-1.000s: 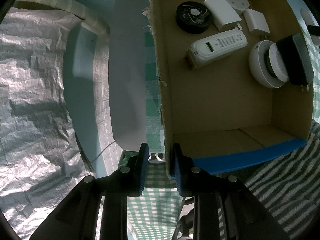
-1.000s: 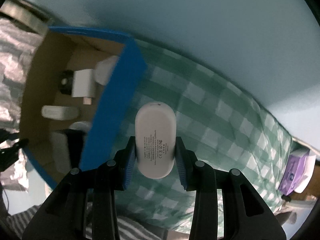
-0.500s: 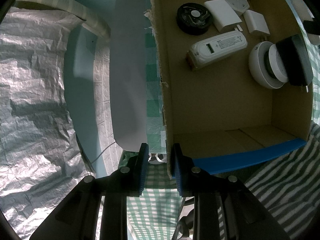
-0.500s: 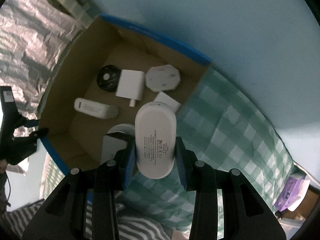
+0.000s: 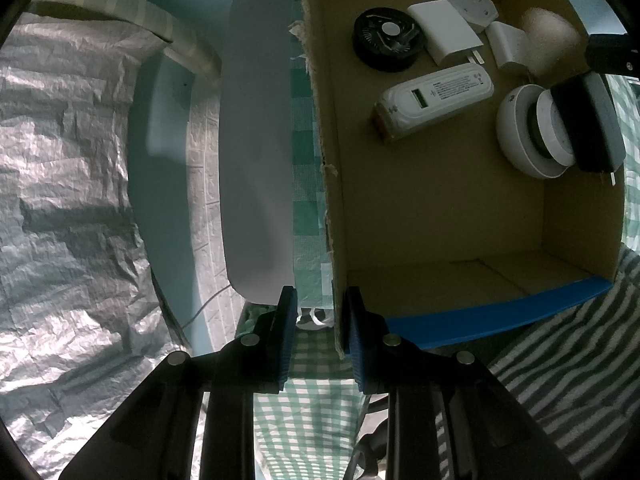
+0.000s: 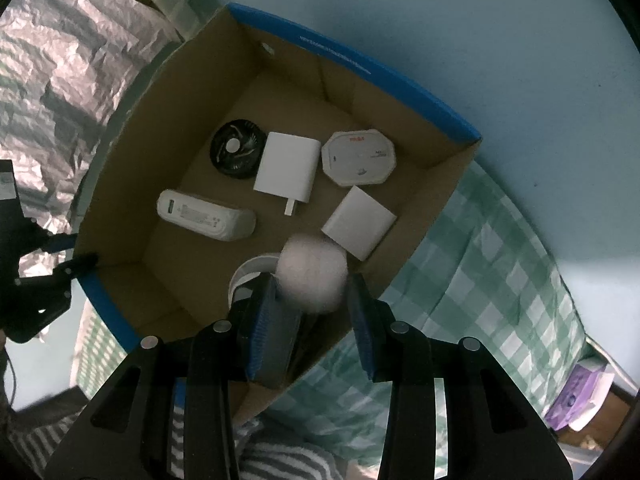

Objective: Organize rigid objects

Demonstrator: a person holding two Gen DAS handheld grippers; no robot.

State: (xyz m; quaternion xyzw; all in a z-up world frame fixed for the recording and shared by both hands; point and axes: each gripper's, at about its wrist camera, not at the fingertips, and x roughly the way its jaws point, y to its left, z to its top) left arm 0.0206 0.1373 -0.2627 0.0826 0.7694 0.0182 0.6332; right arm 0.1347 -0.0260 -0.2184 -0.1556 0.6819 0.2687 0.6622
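Note:
Over the open cardboard box, my right gripper points straight down. The white oval device is blurred just past its fingertips, clear of both pads and dropping; the left wrist view shows the white oval device above the box floor. In the box lie a black round fan, a white charger, an octagonal white unit, a small white block, a long white power bank and a round white device with a black adapter. My left gripper straddles the box's near wall, only its right pad touching.
A green checked cloth lies under the box, with a striped towel at the near side. Crinkled silver foil fills the left. A pale flap stands beside the box. A purple packet sits far right.
The right gripper has moved from beside the box to over it. The white oval device, held firmly before, has left the pads and is blurred below them. The left gripper has not moved.

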